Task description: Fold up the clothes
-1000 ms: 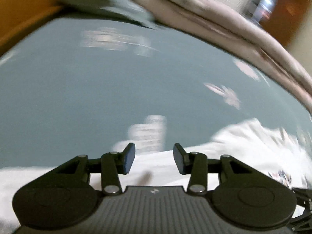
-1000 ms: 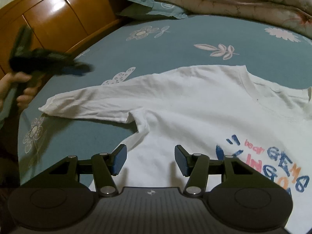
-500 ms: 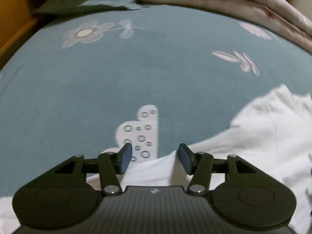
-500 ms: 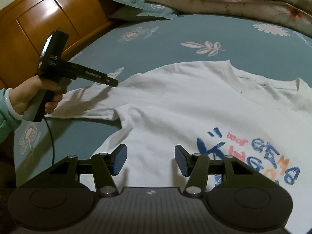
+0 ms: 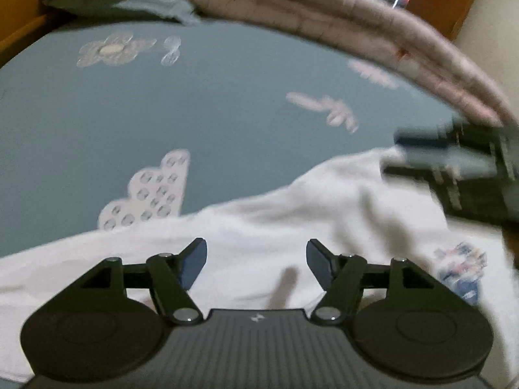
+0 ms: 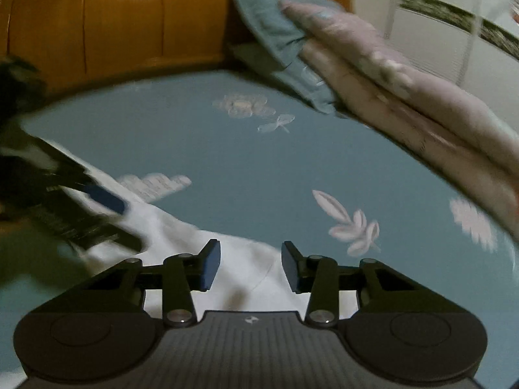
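A teal bedsheet (image 6: 253, 168) printed with pale flowers, leaves and a dotted cloud shape covers the bed. Along its far edge lies a folded pinkish quilt (image 6: 421, 103), with a teal pillow (image 6: 272, 32) tucked against it at the far left corner. Behind them stands a glossy orange-brown wooden headboard (image 6: 129, 22).

It was a home bedroom — a bed (image 6: 259, 162) in a teal flowered sheet spread ahead of the fingers, a wooden headboard (image 6: 113, 22) and folded pink quilt (image 6: 421, 107) lying beyond.
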`<move>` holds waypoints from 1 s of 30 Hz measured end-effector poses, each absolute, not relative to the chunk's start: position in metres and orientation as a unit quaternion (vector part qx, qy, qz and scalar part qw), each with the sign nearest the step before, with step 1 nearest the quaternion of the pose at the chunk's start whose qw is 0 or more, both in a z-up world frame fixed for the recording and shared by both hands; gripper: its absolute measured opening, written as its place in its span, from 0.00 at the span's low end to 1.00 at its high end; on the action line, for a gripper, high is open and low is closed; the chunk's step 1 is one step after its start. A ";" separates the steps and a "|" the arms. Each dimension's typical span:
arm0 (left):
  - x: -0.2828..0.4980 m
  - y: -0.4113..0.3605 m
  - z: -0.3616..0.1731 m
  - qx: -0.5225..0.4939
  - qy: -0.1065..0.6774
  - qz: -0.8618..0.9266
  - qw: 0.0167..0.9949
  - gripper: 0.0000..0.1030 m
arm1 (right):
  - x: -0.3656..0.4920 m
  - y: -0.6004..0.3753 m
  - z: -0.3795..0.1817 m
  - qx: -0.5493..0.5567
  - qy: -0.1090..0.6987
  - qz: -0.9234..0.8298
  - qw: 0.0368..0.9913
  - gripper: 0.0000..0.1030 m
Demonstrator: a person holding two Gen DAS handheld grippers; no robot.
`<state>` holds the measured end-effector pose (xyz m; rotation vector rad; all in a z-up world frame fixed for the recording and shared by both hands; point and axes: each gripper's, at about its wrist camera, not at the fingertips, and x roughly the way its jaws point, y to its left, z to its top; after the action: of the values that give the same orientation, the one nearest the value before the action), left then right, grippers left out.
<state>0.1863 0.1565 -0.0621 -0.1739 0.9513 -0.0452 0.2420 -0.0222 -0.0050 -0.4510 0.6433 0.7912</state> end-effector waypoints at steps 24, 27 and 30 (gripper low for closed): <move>0.185 0.178 -0.069 -0.142 0.456 -0.072 0.876 0.70 | 0.292 0.000 -0.032 -0.124 0.396 0.396 0.819 0.16; 0.179 0.193 -0.073 -0.140 0.456 -0.048 0.878 0.73 | 0.293 0.011 -0.037 -0.122 0.404 0.401 0.813 0.17; 0.173 0.209 -0.071 -0.152 0.456 -0.028 0.876 0.72 | 0.295 0.021 -0.042 -0.121 0.412 0.407 0.806 0.18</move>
<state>0.1731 0.2087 -0.0707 -0.3182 0.9517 -0.0580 0.2949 0.0214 -0.0424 -0.2583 0.8816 0.8700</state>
